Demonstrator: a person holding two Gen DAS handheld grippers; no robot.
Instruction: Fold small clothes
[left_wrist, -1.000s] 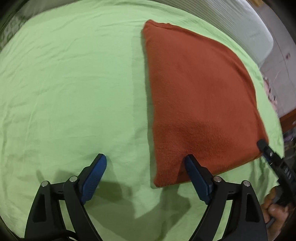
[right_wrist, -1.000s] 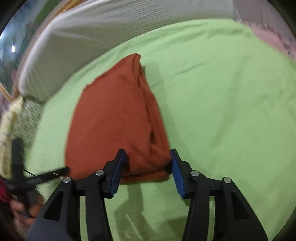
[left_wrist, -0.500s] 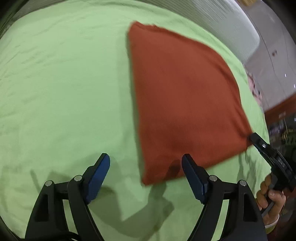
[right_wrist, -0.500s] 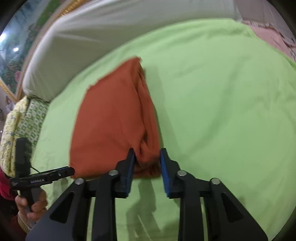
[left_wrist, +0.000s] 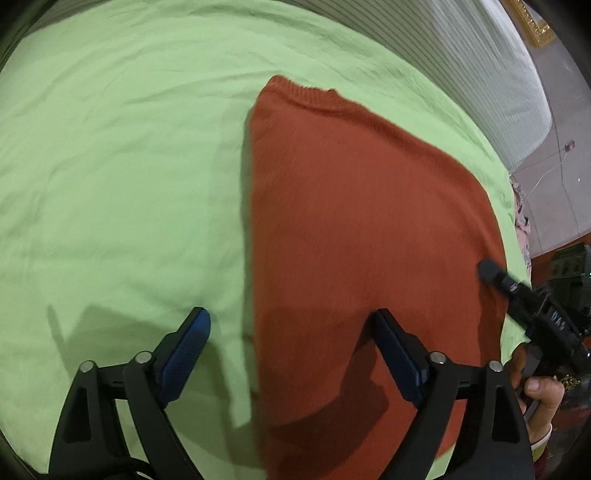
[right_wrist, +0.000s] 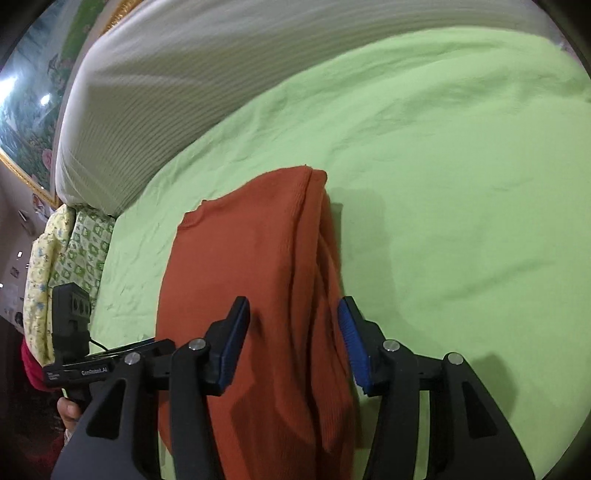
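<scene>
Folded sweater (left_wrist: 362, 240) lies flat on the bed (left_wrist: 122, 166). Left tool (left_wrist: 291, 332) spread wide, gripping nothing, its right finger over the sweater's near left part. Right tool (right_wrist: 293, 325) also spread, empty, straddling the sweater's layered right edge.

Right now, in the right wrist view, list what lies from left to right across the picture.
Patterned yellow-green bedding → the other gripper's handle → orange folded garment → bare green sheet.
</scene>
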